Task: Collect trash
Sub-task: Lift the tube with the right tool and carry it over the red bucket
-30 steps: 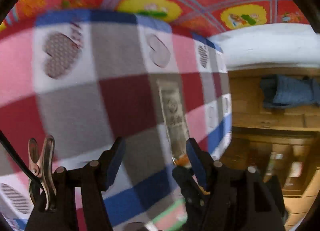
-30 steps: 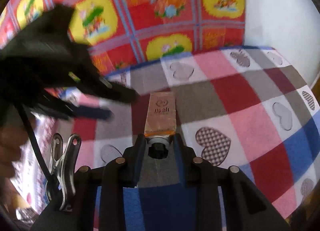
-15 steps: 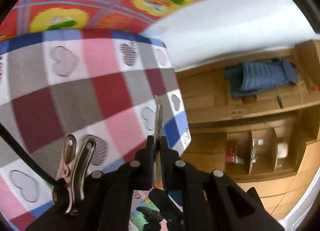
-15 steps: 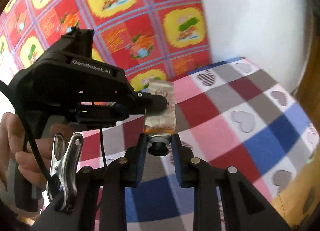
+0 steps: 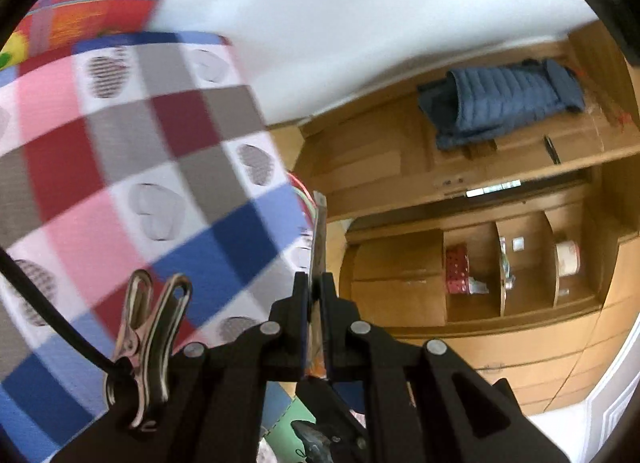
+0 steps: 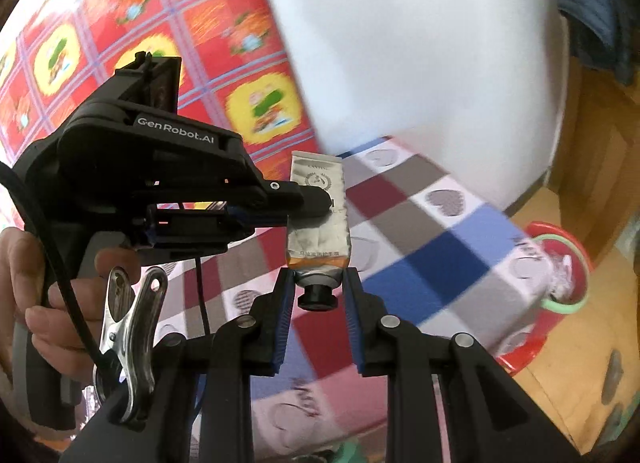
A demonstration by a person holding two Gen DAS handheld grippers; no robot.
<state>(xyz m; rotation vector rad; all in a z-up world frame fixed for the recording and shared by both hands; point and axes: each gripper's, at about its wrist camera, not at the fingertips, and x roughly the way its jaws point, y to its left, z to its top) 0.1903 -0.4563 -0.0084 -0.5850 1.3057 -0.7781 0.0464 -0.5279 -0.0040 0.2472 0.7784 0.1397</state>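
A squeezed silver tube [image 6: 320, 241] with an orange band and a black cap hangs in the air above the checked tablecloth [image 6: 440, 241]. My right gripper [image 6: 319, 283] is shut on its neck just above the cap. My left gripper [image 5: 315, 287] is shut on the flat body of the tube [image 5: 319, 231], which shows edge-on in the left wrist view. A hand [image 6: 40, 303] grips the left gripper's handle in the right wrist view. A red bin [image 6: 560, 241] with a green rim and a plastic liner stands on the floor beyond the table's edge.
A wooden cabinet [image 5: 440, 263] with open shelves stands past the table, with a blue quilted jacket [image 5: 500, 103] lying on top. A red and yellow patterned cloth [image 6: 120, 23] hangs behind the table beside a white wall [image 6: 420, 43].
The left gripper has shut on the tube. Both grippers have lifted it off the tablecloth and carried it toward the table's edge, and the red bin has come into view.
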